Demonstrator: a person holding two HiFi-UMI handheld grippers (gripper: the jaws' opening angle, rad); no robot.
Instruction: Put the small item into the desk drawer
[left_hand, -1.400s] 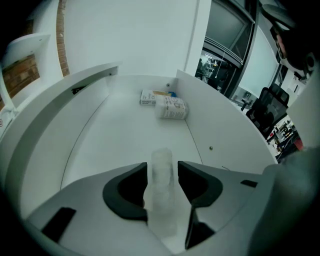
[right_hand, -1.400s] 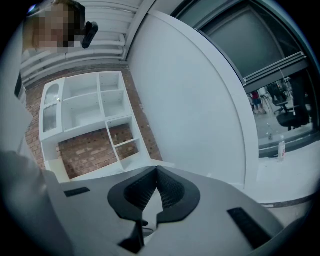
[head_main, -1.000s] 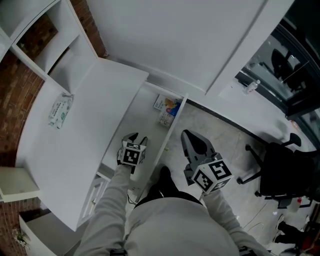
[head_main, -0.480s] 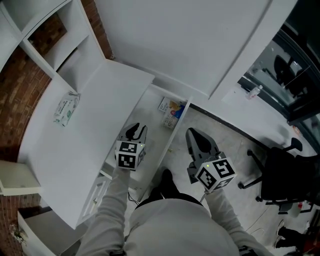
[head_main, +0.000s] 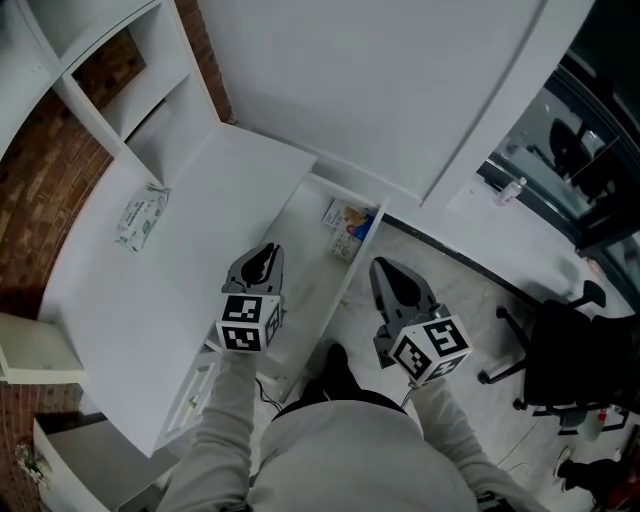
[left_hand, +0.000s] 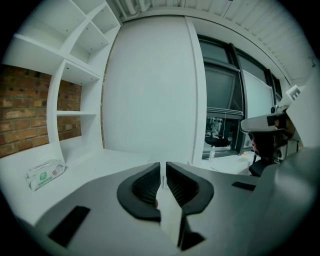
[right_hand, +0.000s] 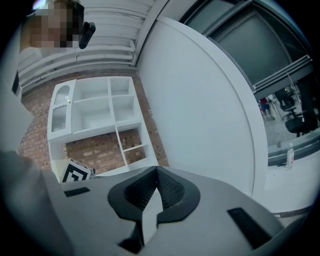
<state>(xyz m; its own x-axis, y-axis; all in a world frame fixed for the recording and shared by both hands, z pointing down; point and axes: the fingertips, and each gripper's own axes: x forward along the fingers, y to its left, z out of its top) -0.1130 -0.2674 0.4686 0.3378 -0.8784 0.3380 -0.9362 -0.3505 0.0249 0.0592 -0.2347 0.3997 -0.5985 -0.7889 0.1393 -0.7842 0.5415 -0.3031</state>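
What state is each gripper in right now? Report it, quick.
Left gripper: jaws closing, narrow gap between them, nothing in it.
Right gripper: jaws shut, empty.

Left gripper (head_main: 262, 262) held out ahead on left forearm (head_main: 225, 400), grey sleeve, left marker cube (head_main: 247, 322) facing up. I read jaws closing: thin slit between pads (left_hand: 147, 185), nothing in it. Right gripper (head_main: 395, 285) alongside, well apart, on right forearm (head_main: 440, 415). Its jaws meet at tips, empty
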